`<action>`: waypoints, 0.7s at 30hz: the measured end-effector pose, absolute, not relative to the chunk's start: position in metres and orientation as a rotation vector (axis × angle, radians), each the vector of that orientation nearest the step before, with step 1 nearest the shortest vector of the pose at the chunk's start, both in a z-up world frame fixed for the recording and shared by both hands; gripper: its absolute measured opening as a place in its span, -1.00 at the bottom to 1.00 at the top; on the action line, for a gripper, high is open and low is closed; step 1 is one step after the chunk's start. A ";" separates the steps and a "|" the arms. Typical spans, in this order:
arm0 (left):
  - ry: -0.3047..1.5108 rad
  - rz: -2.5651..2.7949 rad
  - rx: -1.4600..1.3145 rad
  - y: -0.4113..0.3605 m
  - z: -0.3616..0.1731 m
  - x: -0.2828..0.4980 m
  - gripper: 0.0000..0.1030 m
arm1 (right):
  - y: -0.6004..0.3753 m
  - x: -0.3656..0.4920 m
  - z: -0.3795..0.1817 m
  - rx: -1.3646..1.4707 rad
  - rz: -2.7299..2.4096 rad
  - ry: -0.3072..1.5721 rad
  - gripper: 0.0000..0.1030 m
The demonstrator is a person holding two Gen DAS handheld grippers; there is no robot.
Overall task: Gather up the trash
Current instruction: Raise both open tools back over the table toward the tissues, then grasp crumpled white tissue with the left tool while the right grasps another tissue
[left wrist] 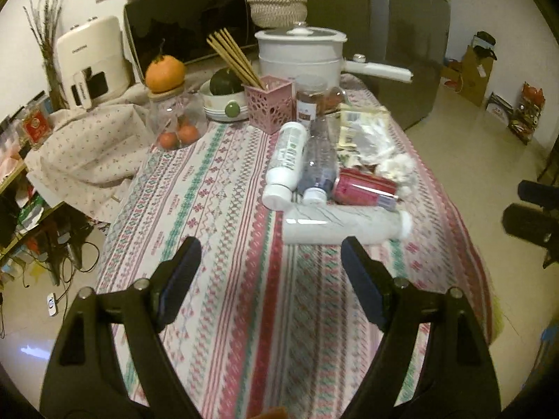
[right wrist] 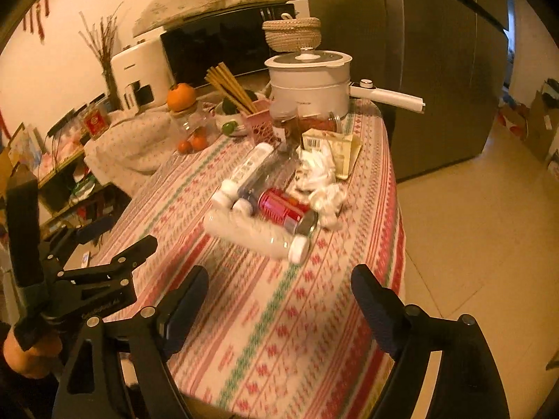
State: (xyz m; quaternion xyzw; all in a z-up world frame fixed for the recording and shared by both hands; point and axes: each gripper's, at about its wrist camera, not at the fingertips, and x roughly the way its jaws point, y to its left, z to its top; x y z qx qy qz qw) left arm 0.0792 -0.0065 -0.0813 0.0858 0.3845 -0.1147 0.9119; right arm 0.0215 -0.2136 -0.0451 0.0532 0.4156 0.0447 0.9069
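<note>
A pile of trash lies on the patterned tablecloth (left wrist: 223, 230): a clear bottle on its side (left wrist: 344, 225), a red can (left wrist: 365, 188), a white bottle with green print (left wrist: 286, 160), a blue-tinted bottle (left wrist: 319, 164), crumpled white tissue (left wrist: 398, 167) and a flat paper packet (left wrist: 360, 125). The same bottle (right wrist: 258, 235), can (right wrist: 284, 207), tissue (right wrist: 323, 183) and packet (right wrist: 335, 146) show in the right wrist view. My left gripper (left wrist: 270, 265) is open and empty, just short of the clear bottle. My right gripper (right wrist: 279, 296) is open and empty above the cloth.
Behind the trash stand a white pot with a long handle (left wrist: 300, 54), a pink basket of chopsticks (left wrist: 267, 101), a glass jar with an orange on it (left wrist: 173, 115) and a bowl (left wrist: 223, 104). A dark fridge (right wrist: 436, 70) stands to the right; tiled floor (right wrist: 471, 227) lies beyond the table edge.
</note>
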 end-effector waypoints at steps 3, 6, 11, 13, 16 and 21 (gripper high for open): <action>0.812 -0.237 0.189 -0.006 -0.095 0.098 0.60 | -0.220 0.039 -0.056 0.135 0.067 0.855 0.65; 0.862 -0.257 0.152 -0.007 -0.105 0.121 0.60 | -0.226 0.054 -0.072 0.141 0.064 0.889 0.65; 0.881 -0.307 0.090 -0.016 -0.102 0.147 0.59 | -0.241 0.079 -0.089 0.147 0.022 0.903 0.65; 0.894 -0.343 0.072 -0.024 -0.098 0.158 0.59 | -0.249 0.087 -0.094 0.172 0.016 0.907 0.65; 0.865 -0.391 0.099 -0.042 -0.087 0.173 0.59 | -0.263 0.101 -0.103 0.213 0.010 0.907 0.65; 0.840 -0.473 0.157 -0.072 -0.078 0.194 0.50 | -0.279 0.135 -0.120 0.224 0.018 0.931 0.65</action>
